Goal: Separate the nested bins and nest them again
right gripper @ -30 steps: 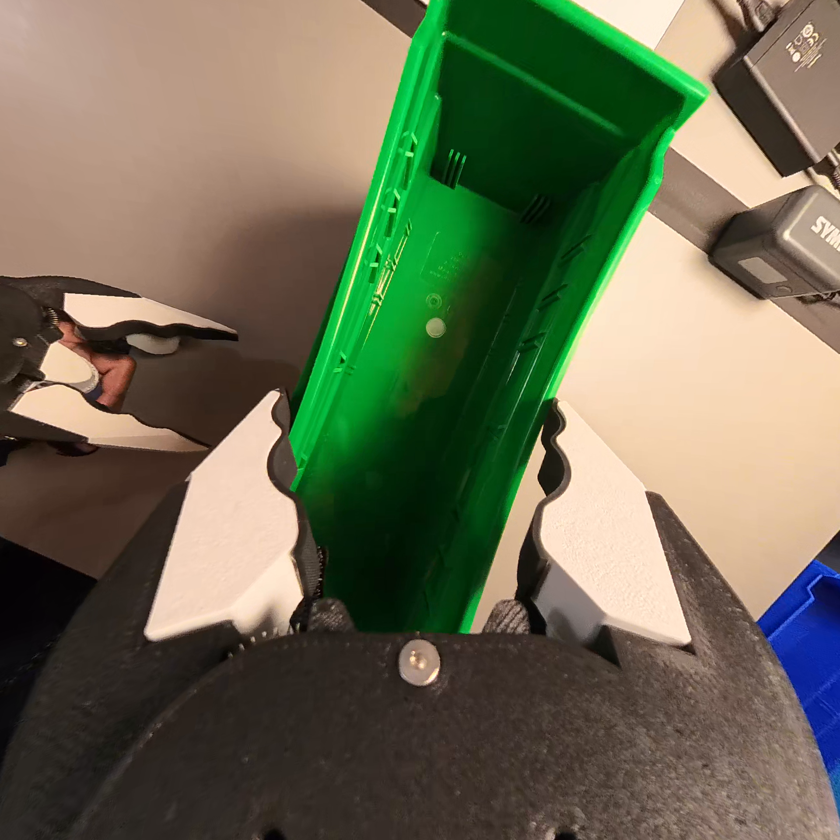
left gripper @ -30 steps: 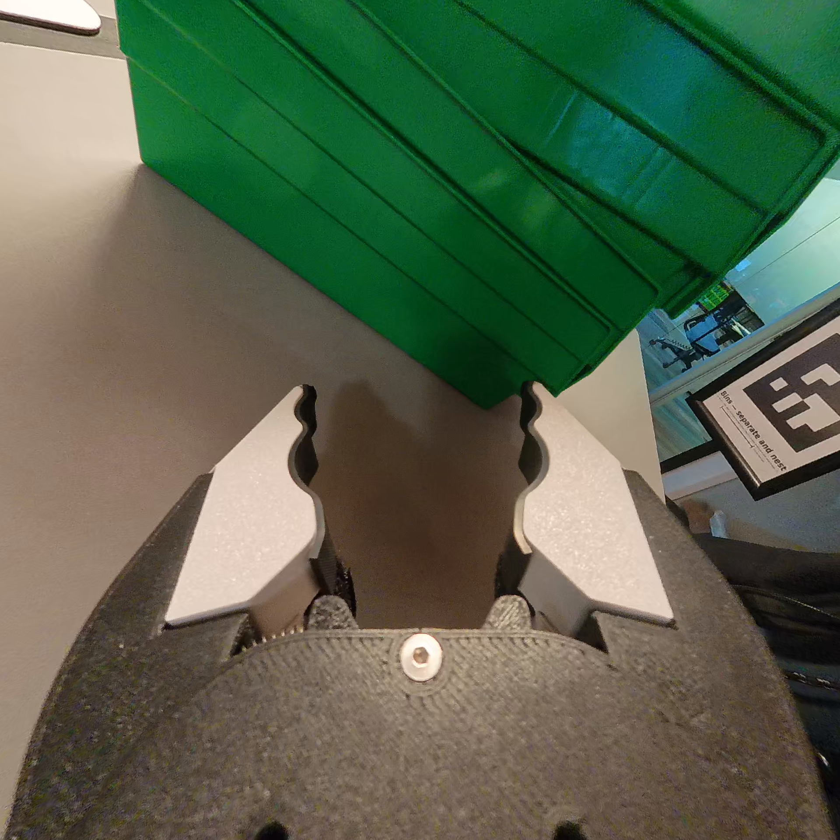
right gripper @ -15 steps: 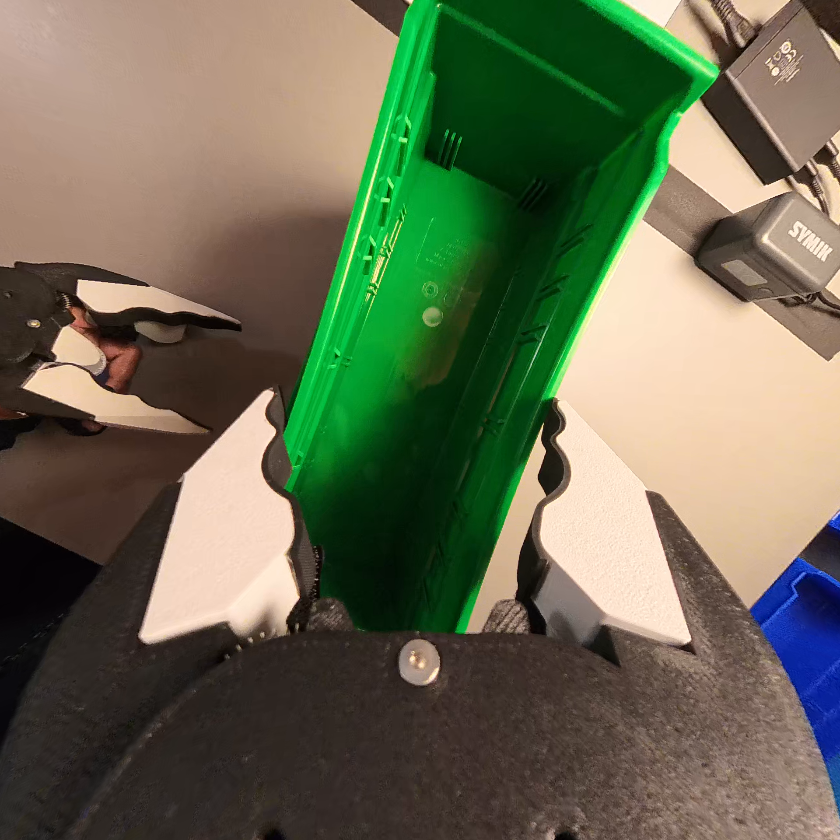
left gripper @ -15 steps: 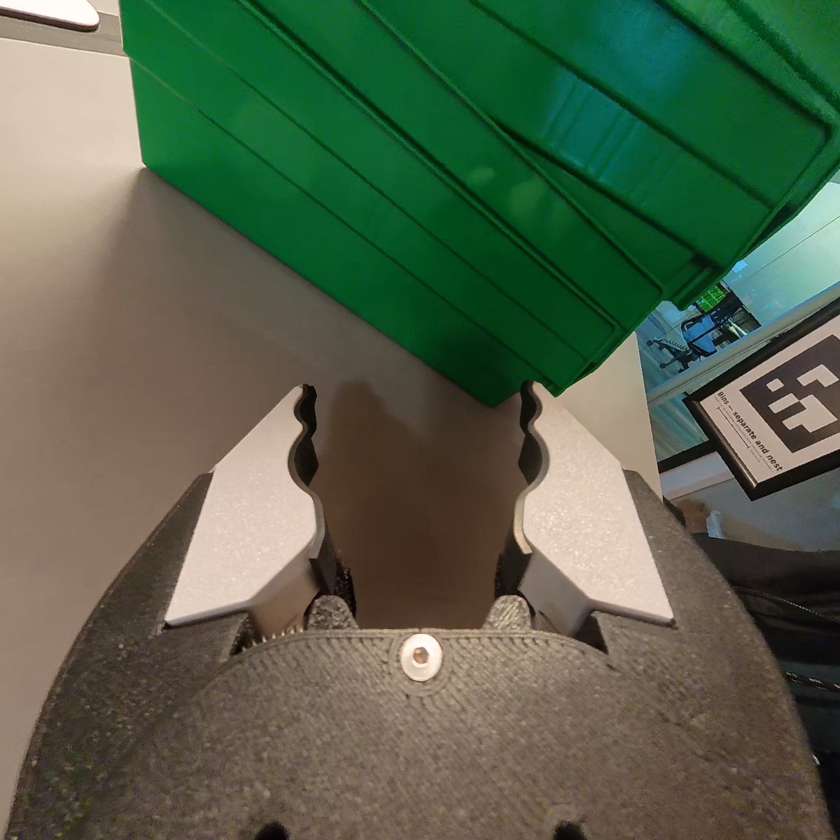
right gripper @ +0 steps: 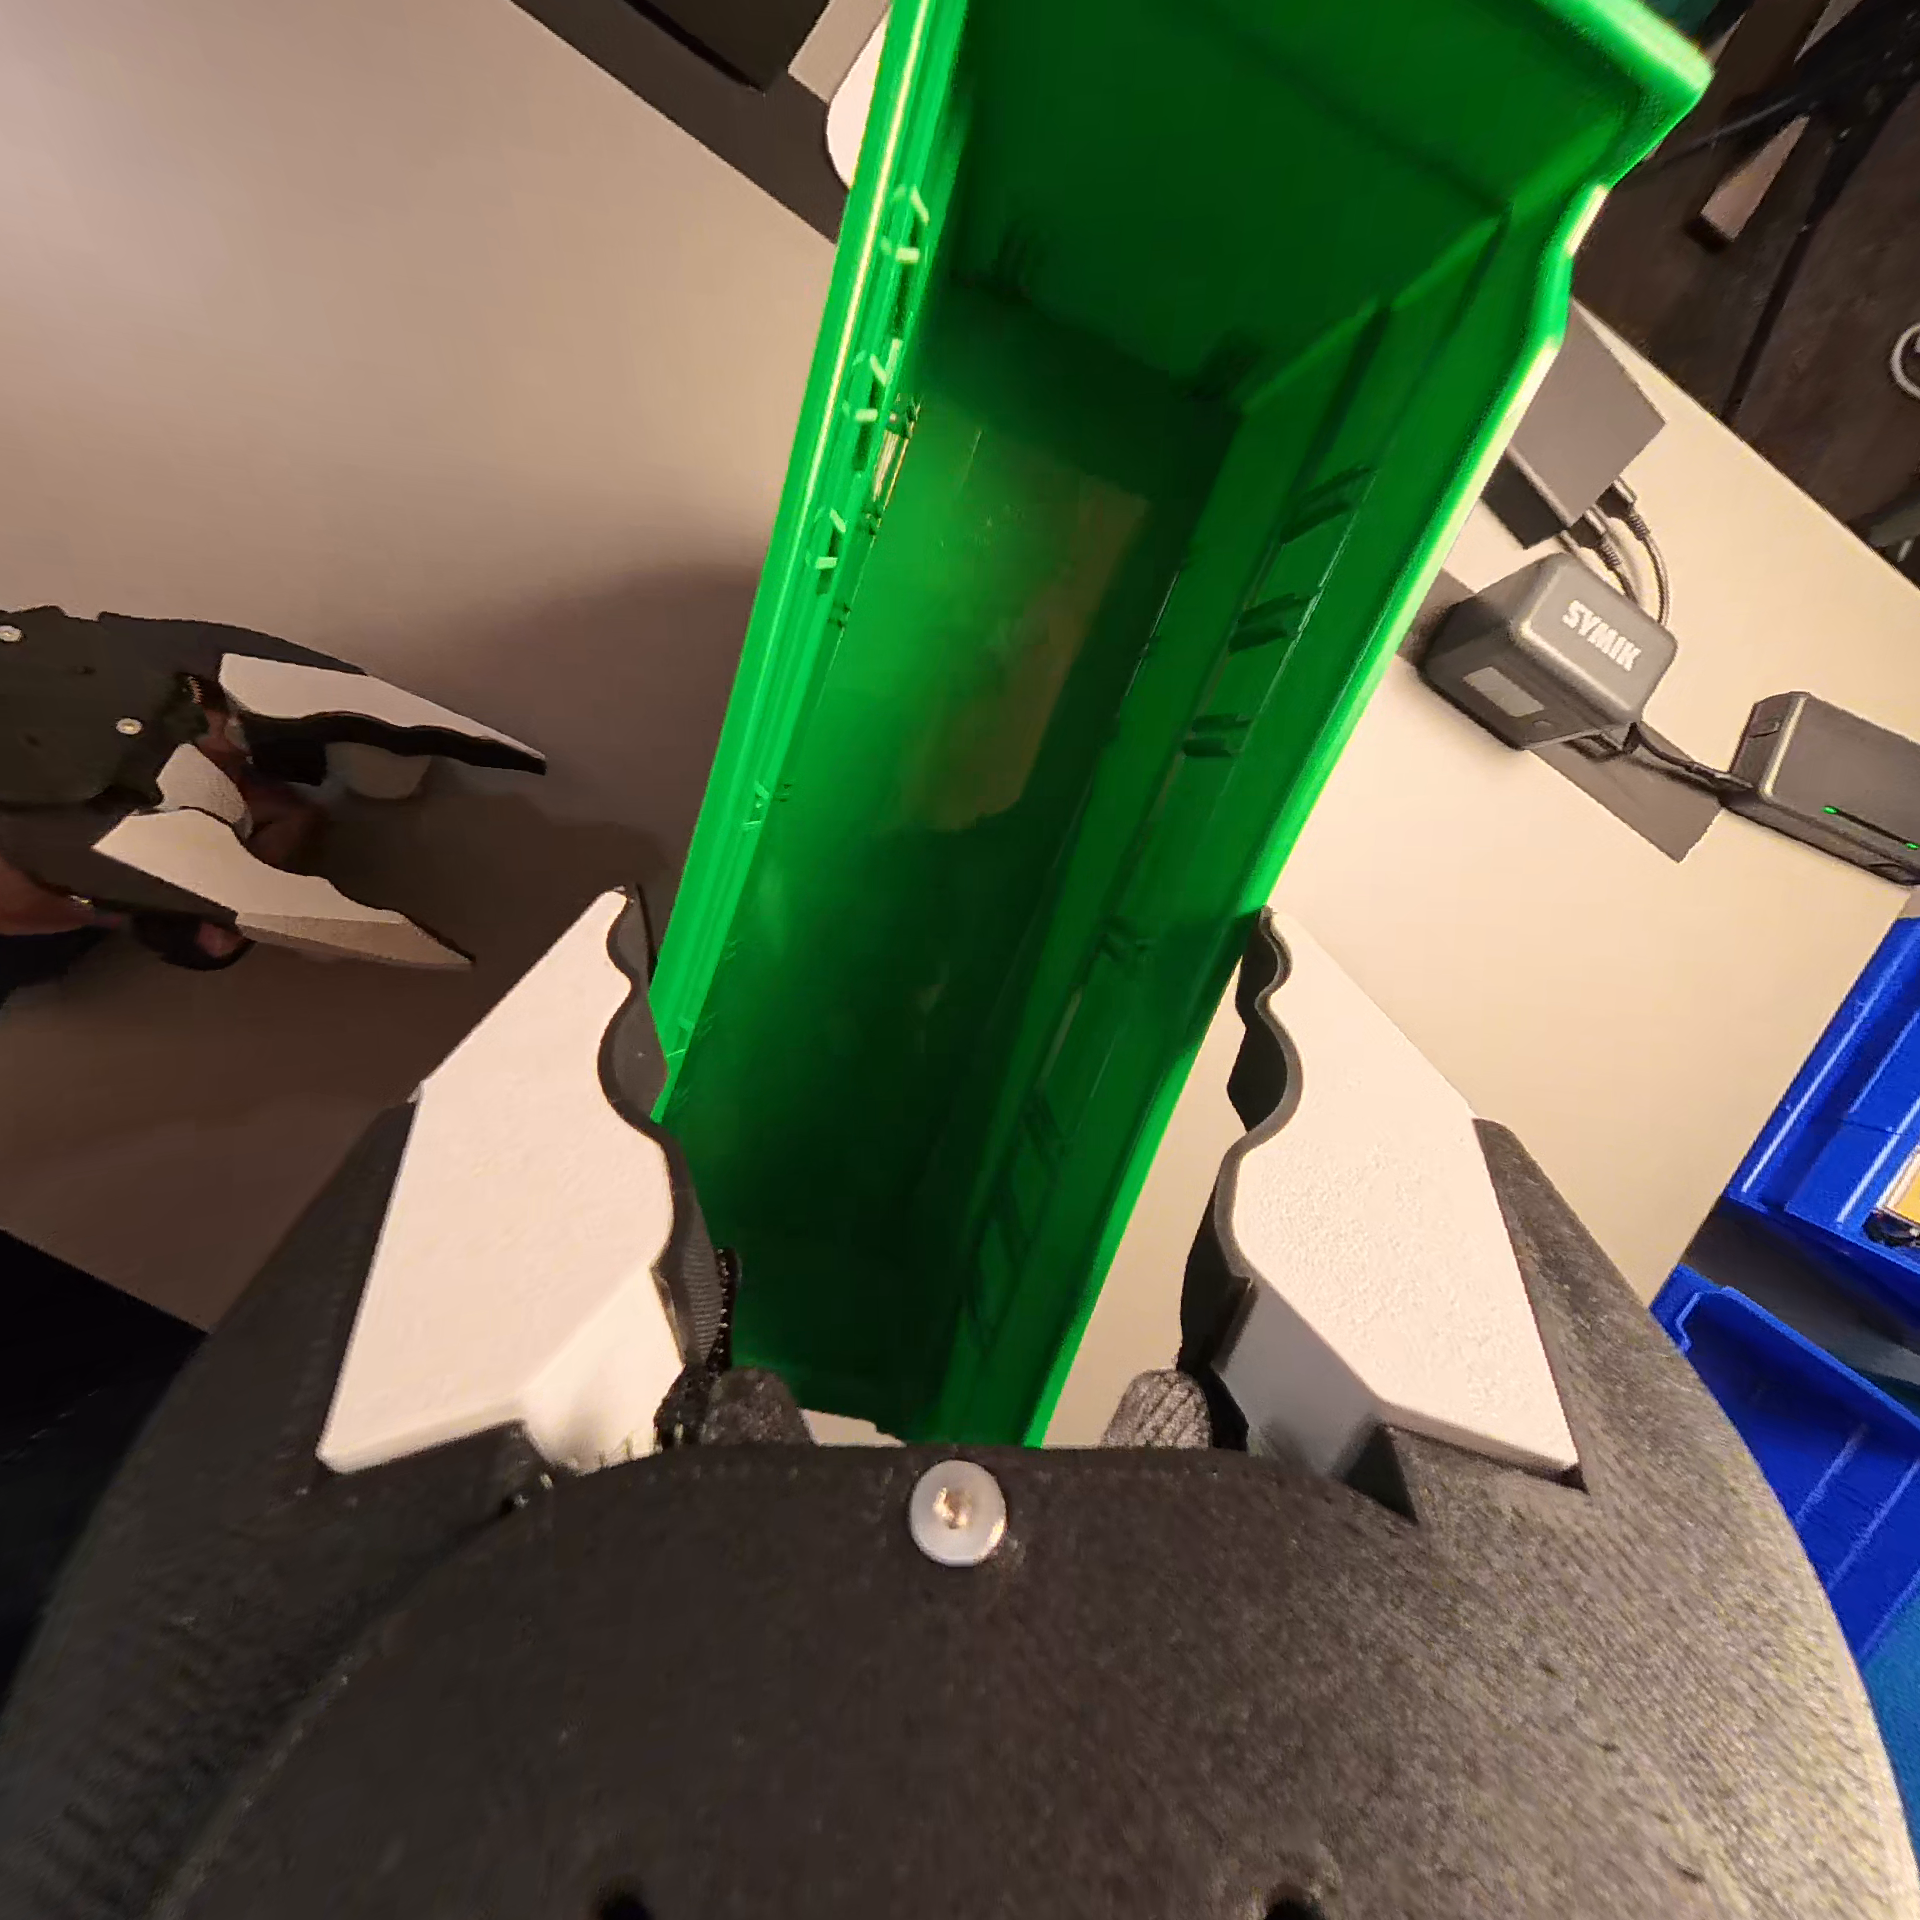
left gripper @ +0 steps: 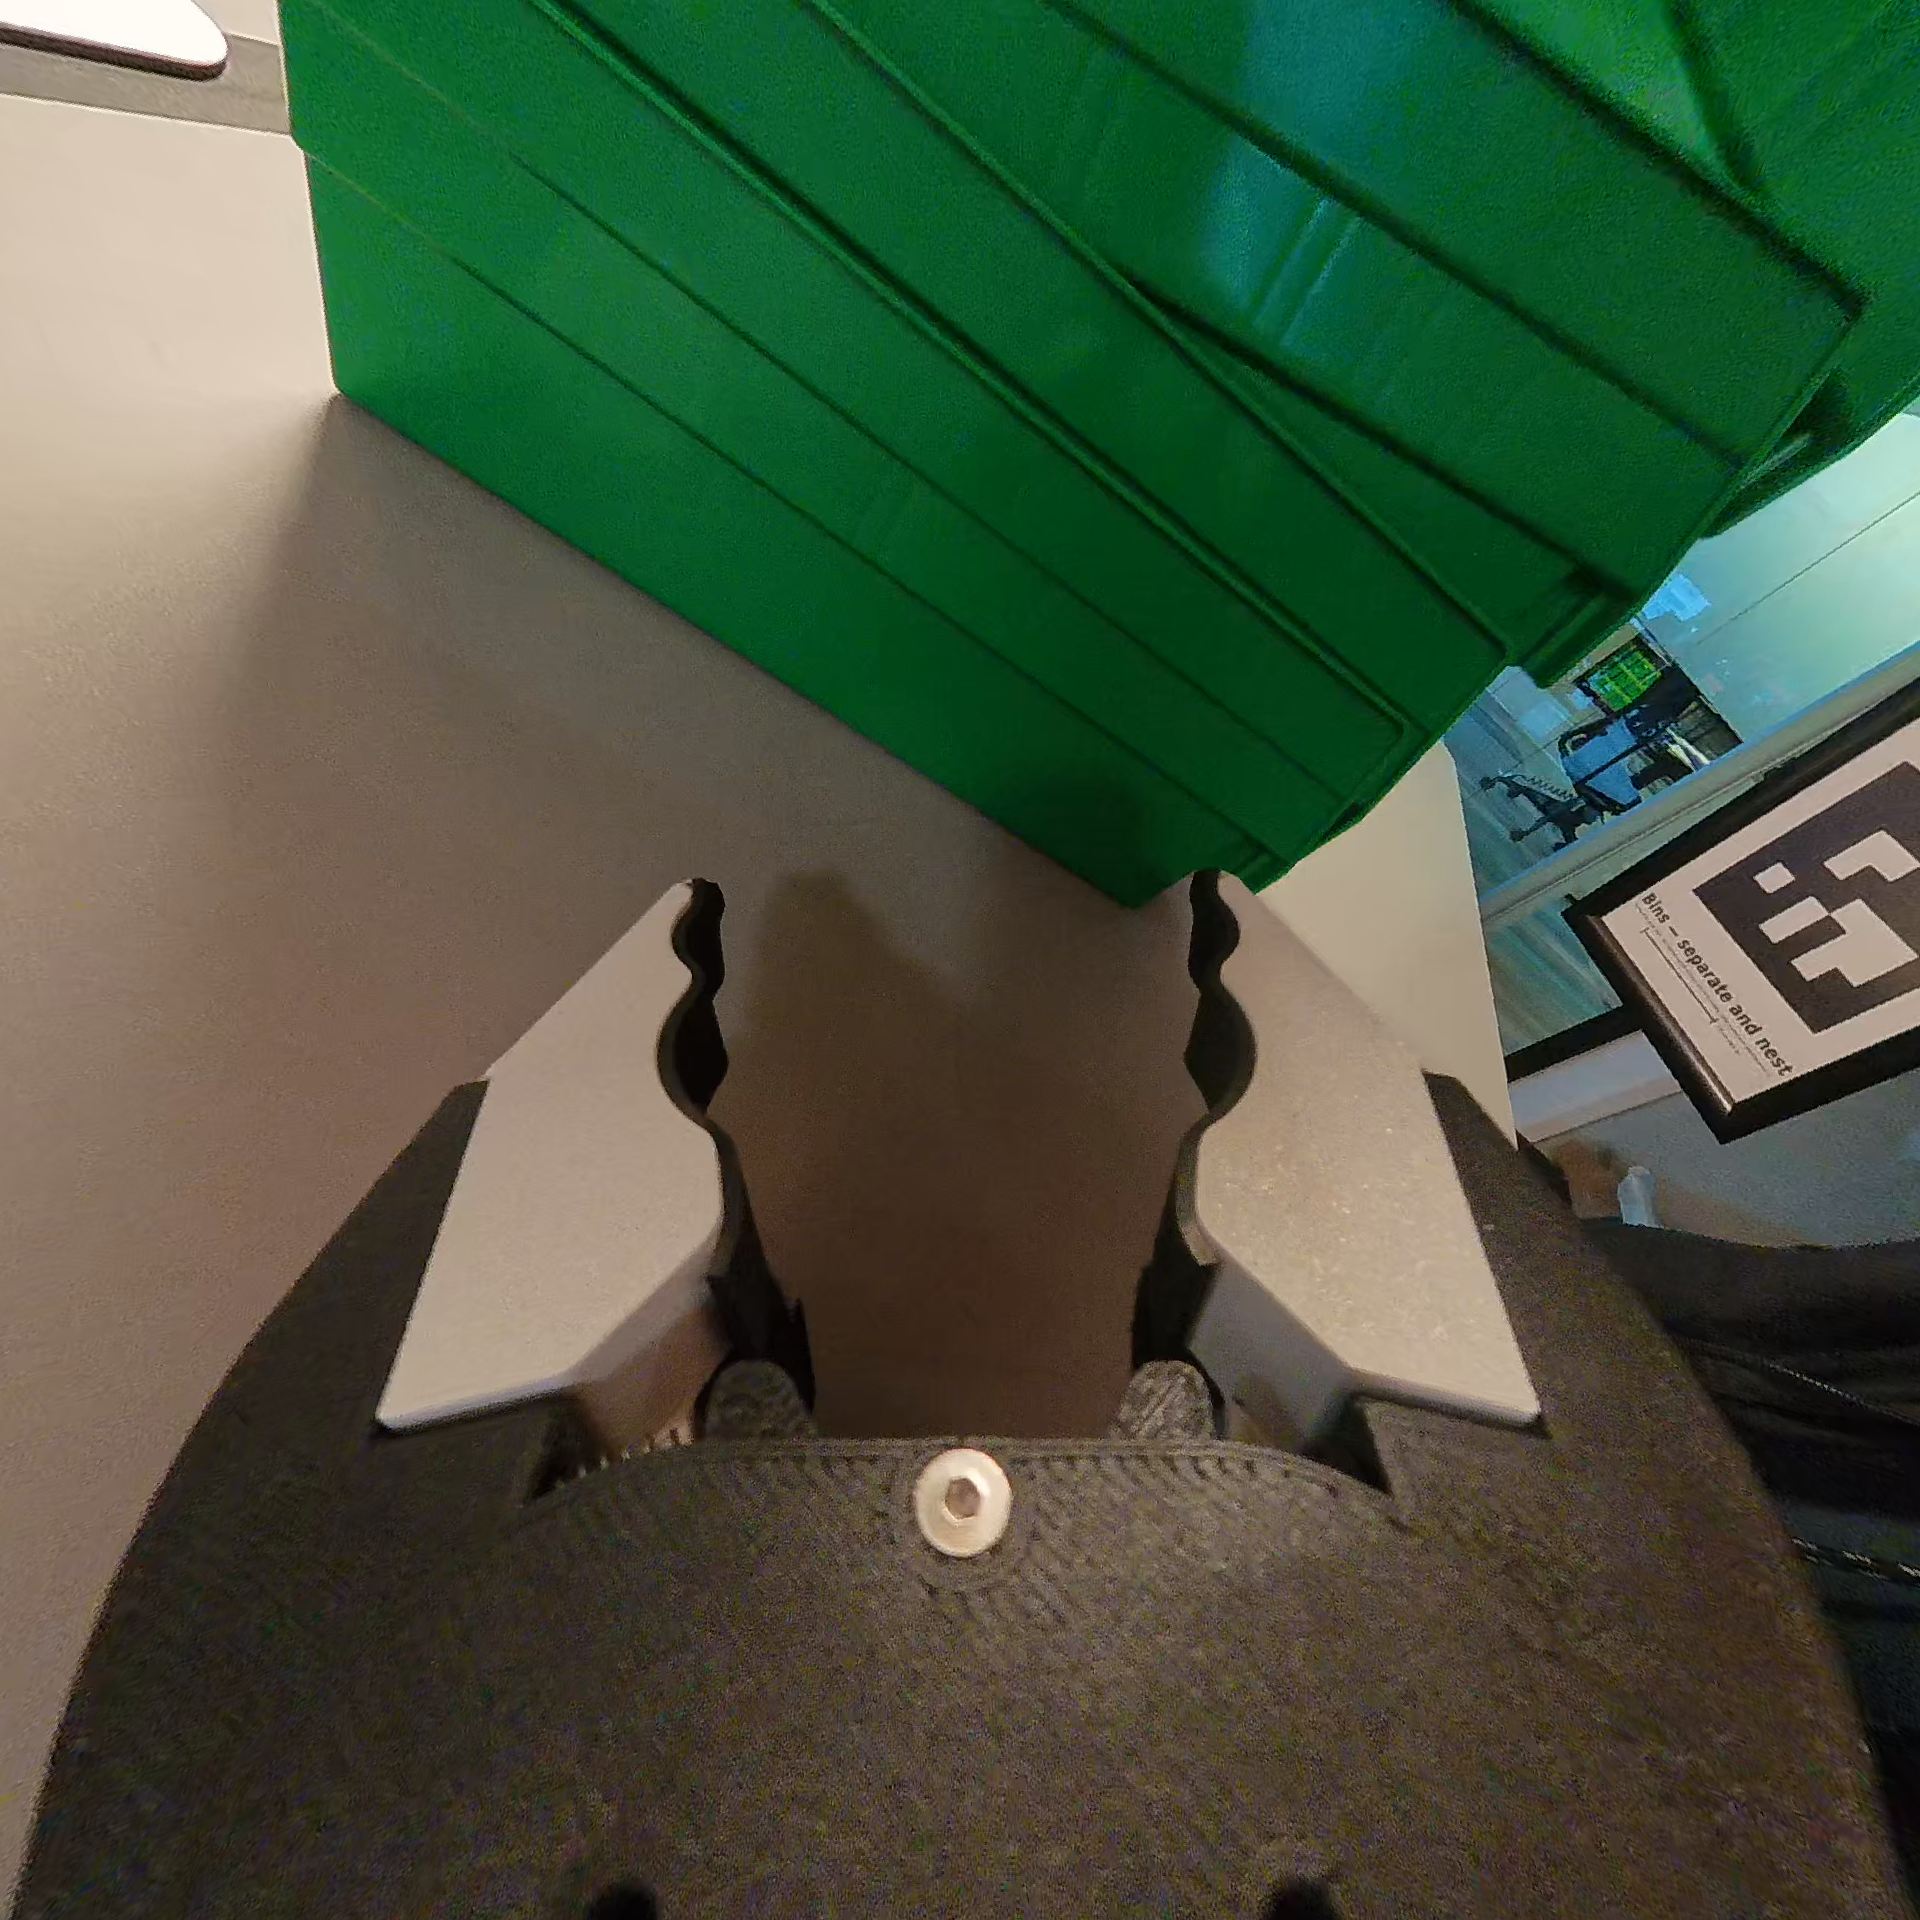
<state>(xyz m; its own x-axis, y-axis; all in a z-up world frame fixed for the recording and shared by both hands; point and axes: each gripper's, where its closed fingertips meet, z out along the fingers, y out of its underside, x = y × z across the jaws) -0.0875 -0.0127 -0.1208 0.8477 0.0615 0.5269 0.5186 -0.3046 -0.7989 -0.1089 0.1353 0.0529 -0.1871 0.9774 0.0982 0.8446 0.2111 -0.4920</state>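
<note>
- Background in the right wrist view had slid since the earlier frame: the grey chargers (right gripper: 1548, 665) sat lower and nearer the middle, and the far end of the held bin reached higher in the picture. This reads as the bin having been swung and lifted. The left wrist view had hardly changed.
- At the left, the left gripper (left gripper: 951, 904) hung low over the table (left gripper: 208, 727) with its jaws wide apart and nothing between them. Its right fingertip was just beside the near bottom corner of the stack.
- The stack of nested green bins (left gripper: 831, 468) stood on the table, its rims layered one above another, with the upper ones fanned upward at the right.
- Farther right, the right gripper (right gripper: 945, 914) was clamped across the near end of one green bin (right gripper: 1039, 623), the pads bearing on the two long side walls. That bin was off the table and pointed away from the camera, open side up and empty.
- Handling, as a judgement: the bins looked like light, stiff moulded plastic with smooth, fairly slippery walls. The tapered sides could slide in the pads, so the moulded rim or an end wall looked the surer hold. Nested ones may stick, so the free gripper would do well to pin the stack.
- At the far right, blue bins (right gripper: 1849, 1195) stood apart from the work.
</note>
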